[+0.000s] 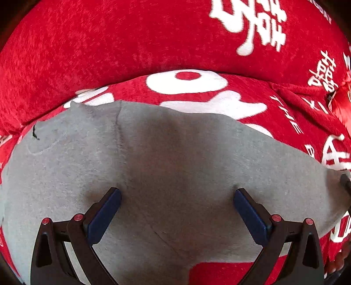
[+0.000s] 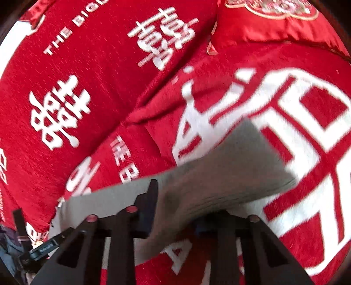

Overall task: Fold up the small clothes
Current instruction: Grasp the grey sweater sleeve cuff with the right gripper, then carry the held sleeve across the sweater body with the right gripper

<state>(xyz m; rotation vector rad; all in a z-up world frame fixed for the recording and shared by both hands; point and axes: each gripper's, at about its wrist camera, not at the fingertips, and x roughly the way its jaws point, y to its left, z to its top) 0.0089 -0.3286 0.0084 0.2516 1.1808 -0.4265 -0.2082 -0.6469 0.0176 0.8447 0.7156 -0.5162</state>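
Fingers of your left gripper stand wide apart, released, hovering over the grey garment, which fills the lower half of that frame. Your right gripper is clenched on the grey garment's edge, cloth bunched between its fingers. Beyond the garment's far edge, red bedding with white lettering spreads out, with a red satin pillow at upper right of the right view.

red blanket with white characters | red satin cushion, top right | dark strap, lower left
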